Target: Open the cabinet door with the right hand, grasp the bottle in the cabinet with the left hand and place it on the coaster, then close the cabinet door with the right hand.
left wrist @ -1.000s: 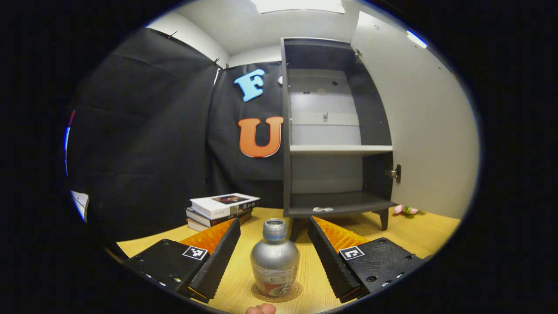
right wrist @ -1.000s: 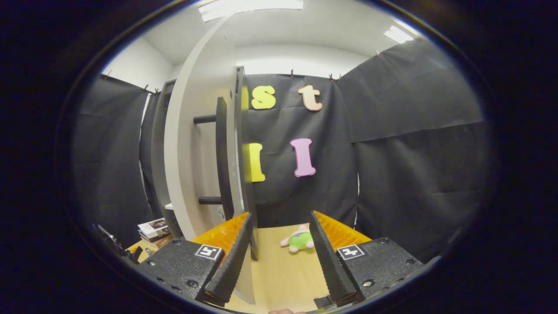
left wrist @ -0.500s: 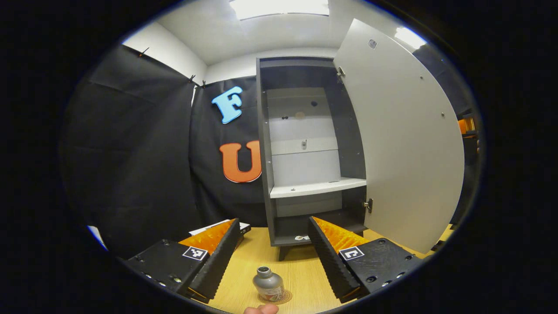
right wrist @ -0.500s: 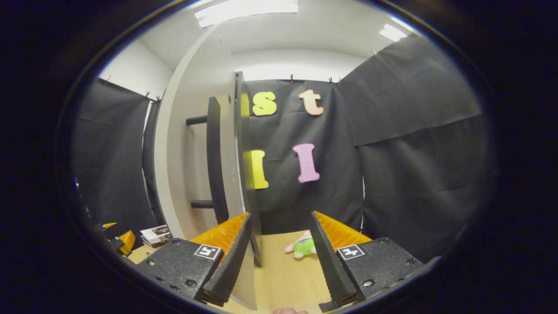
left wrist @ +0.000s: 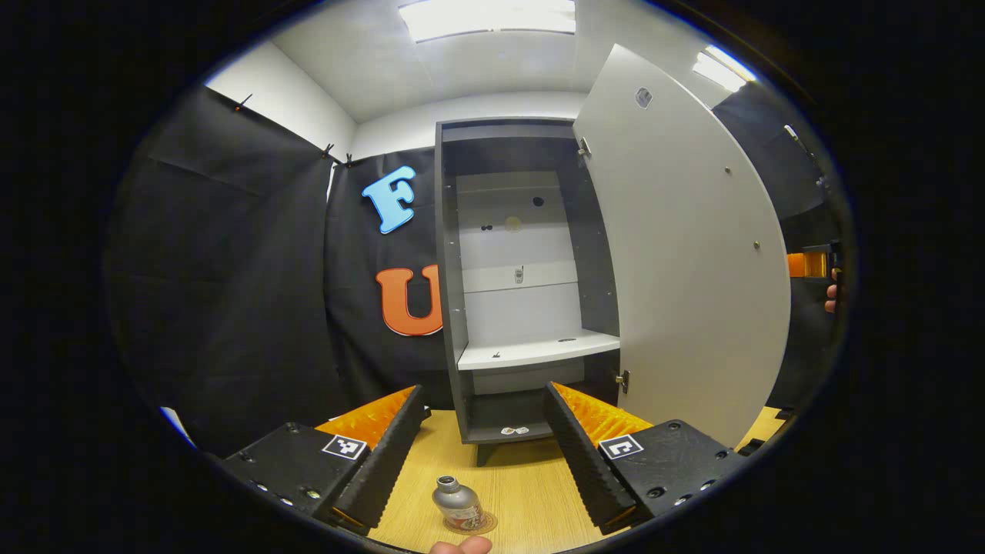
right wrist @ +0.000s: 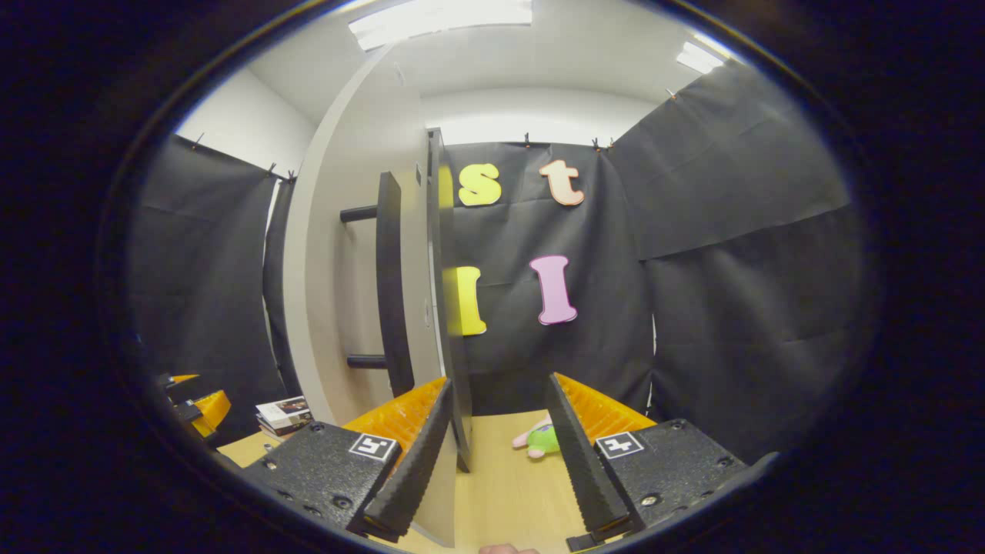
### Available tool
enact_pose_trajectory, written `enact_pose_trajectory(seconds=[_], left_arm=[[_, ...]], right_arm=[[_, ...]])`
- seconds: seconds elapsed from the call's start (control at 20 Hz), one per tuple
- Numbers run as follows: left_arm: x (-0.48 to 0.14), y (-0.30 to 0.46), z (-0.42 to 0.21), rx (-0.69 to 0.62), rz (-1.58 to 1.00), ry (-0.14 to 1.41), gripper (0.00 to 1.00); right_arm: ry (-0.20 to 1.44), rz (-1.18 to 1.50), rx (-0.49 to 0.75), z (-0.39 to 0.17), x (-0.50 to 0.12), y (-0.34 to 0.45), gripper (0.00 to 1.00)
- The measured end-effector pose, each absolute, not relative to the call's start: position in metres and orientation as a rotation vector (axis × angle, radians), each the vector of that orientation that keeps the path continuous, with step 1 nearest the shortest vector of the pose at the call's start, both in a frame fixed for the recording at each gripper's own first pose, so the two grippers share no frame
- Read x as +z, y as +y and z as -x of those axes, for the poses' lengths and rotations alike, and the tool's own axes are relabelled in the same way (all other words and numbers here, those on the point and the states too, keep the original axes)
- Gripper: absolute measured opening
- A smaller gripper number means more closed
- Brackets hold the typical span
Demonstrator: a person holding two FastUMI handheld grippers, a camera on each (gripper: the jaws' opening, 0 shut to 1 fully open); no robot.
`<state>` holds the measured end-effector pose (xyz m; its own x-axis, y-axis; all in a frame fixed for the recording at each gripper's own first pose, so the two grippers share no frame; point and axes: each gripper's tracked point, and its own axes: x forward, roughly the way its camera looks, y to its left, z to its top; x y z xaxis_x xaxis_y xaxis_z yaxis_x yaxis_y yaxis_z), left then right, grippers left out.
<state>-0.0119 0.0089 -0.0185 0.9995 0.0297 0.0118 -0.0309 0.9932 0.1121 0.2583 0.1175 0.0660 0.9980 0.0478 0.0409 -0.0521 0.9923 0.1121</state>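
Fingers apart, nothing held

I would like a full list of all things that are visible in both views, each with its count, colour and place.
Cabinet: one, dark grey with pale shelves, on the table, standing open.
Cabinet door: one, light grey, swung open at the cabinet's right.
Door handle: one, black bar, on the door's outer face.
Bottle: one, silver, upright on the coaster.
Coaster: one, brown and round, on the table in front of the cabinet.
Table: one, light wood.
Books: a small stack, mostly white covers, on the table left of the cabinet.
Plush toy: one, green and pink, on the table beyond the door.
Left gripper: one, open, above the bottle.
Right gripper: one, open, beside the door's edge.
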Motion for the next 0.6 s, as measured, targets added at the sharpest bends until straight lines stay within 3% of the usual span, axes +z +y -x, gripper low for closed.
enact_pose_trajectory(seconds=[0.3,0.6], left_arm=[[-0.017,0.015,0.016,0.037,-0.088,-0.015,0.94],[-0.023,0.023,0.022,0.038,-0.084,-0.013,0.94]], right_arm=[[-0.056,-0.101,0.06,-0.253,0.071,0.139,0.77],[-0.051,-0.089,0.222,-0.252,0.074,0.21,0.77]])
